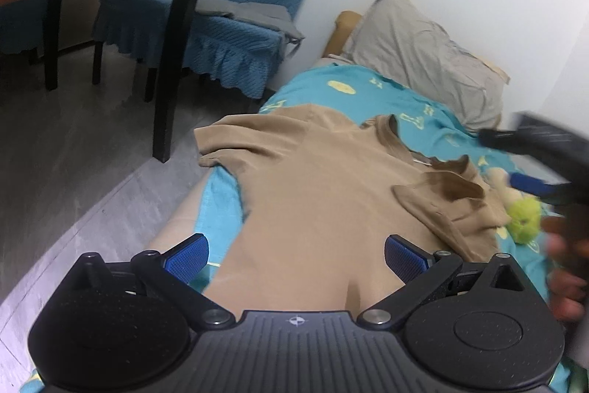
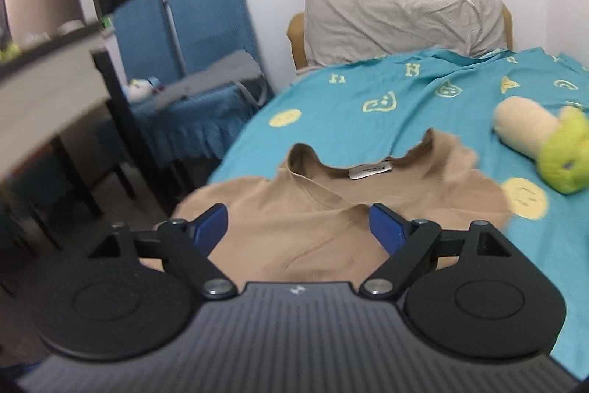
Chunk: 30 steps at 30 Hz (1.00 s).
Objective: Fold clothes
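A tan T-shirt [image 1: 324,194] lies spread on the bed's teal sheet [image 1: 434,113], its collar toward the pillow and its right sleeve folded in over the body. It also shows in the right wrist view [image 2: 316,220], with a white label at the collar. My left gripper [image 1: 296,255] is open and empty above the shirt's lower body. My right gripper [image 2: 298,227] is open and empty above the shirt's chest, below the collar. The right gripper shows blurred at the right edge of the left wrist view [image 1: 545,164].
A grey pillow [image 2: 401,13] leans at the bed's head. A cream and green plush toy [image 2: 545,146] lies right of the shirt. Blue-covered chairs [image 1: 235,35] and a table with black legs [image 1: 173,69] stand left of the bed, on a grey floor [image 1: 73,172].
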Tool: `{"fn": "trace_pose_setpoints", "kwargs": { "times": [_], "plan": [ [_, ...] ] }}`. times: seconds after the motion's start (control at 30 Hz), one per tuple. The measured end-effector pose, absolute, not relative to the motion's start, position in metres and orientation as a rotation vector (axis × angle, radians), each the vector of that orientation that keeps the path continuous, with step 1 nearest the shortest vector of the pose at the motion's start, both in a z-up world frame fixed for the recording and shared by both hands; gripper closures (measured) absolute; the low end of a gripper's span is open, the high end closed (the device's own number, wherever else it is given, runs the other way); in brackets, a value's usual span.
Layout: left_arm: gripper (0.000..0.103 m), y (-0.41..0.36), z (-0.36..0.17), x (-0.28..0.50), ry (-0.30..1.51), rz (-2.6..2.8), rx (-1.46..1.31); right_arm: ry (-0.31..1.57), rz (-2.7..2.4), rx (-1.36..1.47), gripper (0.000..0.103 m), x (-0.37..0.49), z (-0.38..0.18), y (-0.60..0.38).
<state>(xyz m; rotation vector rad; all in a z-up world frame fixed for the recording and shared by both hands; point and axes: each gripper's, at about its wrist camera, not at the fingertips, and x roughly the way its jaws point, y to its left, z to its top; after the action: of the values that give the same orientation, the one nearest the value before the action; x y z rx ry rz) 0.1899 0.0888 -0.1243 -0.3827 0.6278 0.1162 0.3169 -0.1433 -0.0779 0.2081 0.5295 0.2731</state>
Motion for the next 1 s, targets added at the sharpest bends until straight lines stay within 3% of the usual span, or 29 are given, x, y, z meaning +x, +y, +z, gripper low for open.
{"fn": "trace_pose_setpoints", "kwargs": {
  "times": [0.23, 0.5, 0.77, 1.0],
  "plan": [
    [0.001, 0.057, -0.107, 0.163, 0.624, 0.016, -0.325, 0.523, 0.201, 0.273, 0.018, 0.171, -0.016, -0.199],
    [0.008, 0.001, -0.1, 0.118, 0.732, -0.208, -0.316, 0.449, -0.04, 0.505, 0.017, 0.055, -0.015, -0.289],
    [0.039, -0.071, -0.136, 0.107, 0.942, -0.46, -0.456, 0.41, -0.114, 0.649, 0.017, 0.056, -0.032, -0.344],
    [0.054, -0.114, -0.176, 0.115, 1.073, -0.592, -0.514, 0.466, -0.081, 0.717, 0.017, 0.067, -0.05, -0.357]
  ]
}}
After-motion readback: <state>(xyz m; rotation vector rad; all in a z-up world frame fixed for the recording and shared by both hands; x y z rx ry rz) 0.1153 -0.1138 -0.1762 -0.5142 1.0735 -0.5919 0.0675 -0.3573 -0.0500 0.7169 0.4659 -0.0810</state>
